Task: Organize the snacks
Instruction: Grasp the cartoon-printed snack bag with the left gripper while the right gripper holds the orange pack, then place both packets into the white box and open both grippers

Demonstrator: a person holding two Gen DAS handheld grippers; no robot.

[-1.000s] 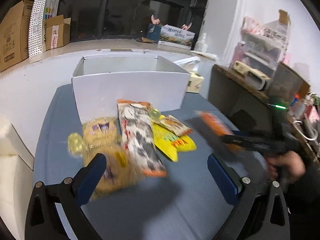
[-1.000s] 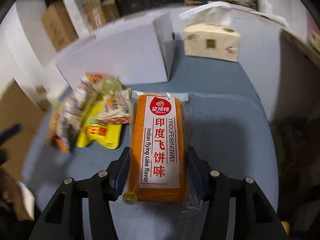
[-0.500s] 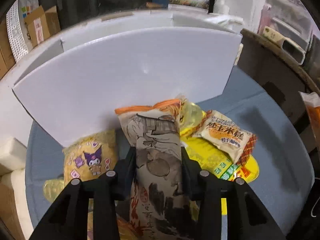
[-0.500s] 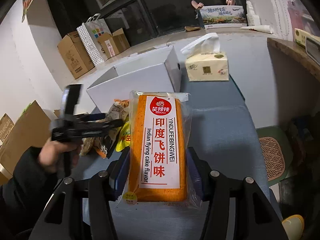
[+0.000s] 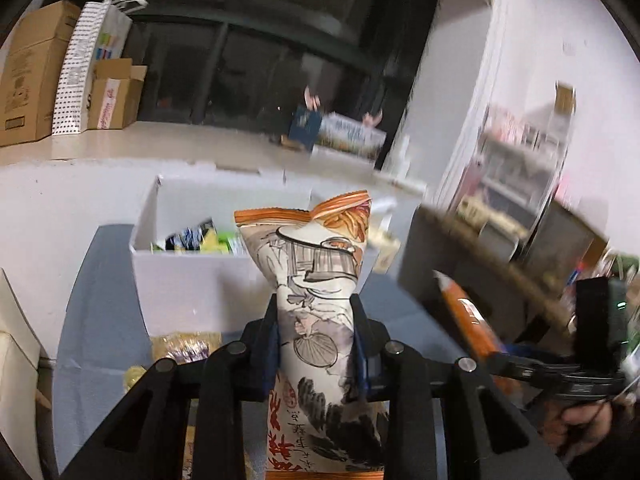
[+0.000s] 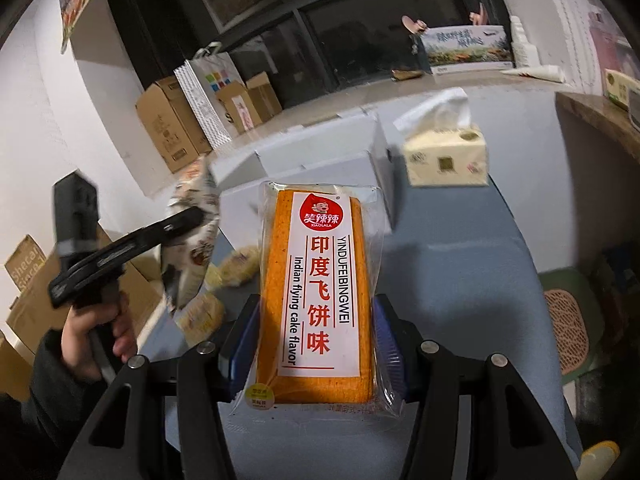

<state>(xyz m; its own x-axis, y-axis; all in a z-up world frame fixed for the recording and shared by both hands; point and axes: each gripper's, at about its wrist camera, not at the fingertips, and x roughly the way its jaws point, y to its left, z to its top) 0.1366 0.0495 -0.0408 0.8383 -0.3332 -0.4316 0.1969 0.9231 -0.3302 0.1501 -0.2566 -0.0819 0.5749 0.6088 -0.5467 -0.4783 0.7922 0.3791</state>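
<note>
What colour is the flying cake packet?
Orange, with a white label and red writing; the flying cake packet shows best in the right wrist view.

Two close wrist views, shared white box (image 5: pixel 192 276)

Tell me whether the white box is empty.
Not empty: in the left wrist view, the white box is open-topped with packets showing inside.

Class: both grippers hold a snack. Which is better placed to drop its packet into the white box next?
Probably left: the left gripper holds its ink-drawing packet directly before the white box, nearer than the right gripper.
</note>
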